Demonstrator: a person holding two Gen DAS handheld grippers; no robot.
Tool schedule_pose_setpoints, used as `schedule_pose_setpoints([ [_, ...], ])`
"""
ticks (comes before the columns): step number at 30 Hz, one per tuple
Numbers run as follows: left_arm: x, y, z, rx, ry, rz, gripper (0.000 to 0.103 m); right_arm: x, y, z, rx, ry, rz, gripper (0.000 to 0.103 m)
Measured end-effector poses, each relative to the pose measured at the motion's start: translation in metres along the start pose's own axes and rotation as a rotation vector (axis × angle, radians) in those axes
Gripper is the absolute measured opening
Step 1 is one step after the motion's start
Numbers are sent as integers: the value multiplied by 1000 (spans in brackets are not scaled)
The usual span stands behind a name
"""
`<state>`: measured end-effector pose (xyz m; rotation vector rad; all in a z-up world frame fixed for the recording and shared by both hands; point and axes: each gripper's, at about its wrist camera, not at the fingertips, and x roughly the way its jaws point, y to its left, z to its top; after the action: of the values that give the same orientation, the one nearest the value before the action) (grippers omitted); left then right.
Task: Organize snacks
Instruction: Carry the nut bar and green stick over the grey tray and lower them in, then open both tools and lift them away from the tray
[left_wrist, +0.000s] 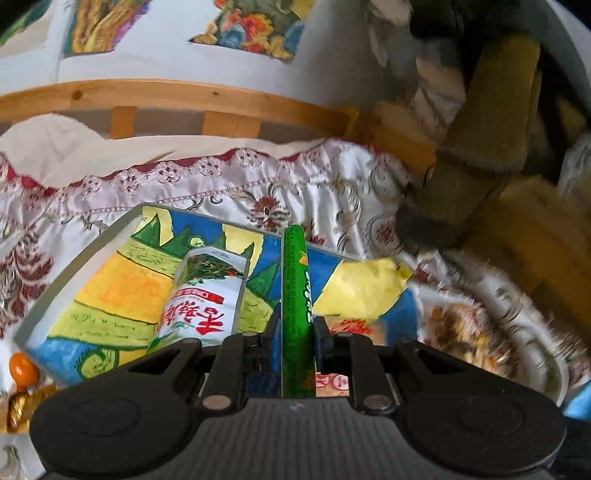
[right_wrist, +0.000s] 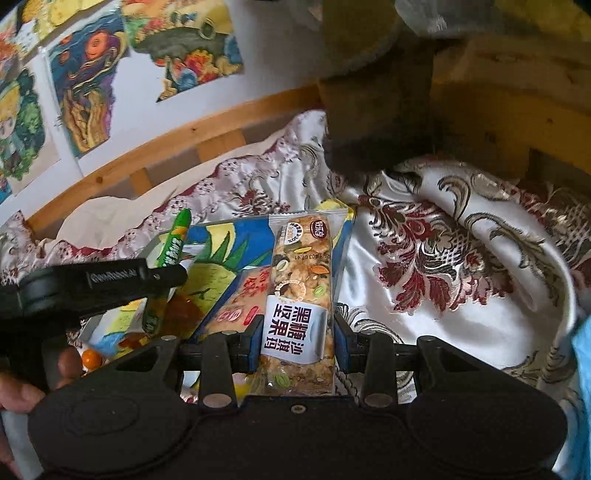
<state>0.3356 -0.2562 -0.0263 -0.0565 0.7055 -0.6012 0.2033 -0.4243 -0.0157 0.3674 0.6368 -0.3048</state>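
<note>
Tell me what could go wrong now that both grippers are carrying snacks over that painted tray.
The left gripper pinches the thin green stick near its lower end, so it might pivot or slip. The right gripper holds the nut bar by a slick wrapper, which may slide. The two grippers are close above the painted tray and could bump.

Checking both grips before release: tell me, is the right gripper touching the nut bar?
Touching: the right wrist view shows the right gripper clamping the nut bar.

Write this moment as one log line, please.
left fingers: hold green stick | right fingers: hold nut bar | both over painted tray
</note>
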Motion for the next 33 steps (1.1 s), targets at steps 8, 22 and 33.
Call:
schedule_pose_setpoints([
  [8,23,-7,-16,107,67,58,19,17,0,2,-1,52,17,40],
  [22,25,-7,-16,110,99,87,20,45,4,1,4,55,28,40],
  [33,-8,7,-7,70,65,86,43,34,1,5,3,4,50,59],
])
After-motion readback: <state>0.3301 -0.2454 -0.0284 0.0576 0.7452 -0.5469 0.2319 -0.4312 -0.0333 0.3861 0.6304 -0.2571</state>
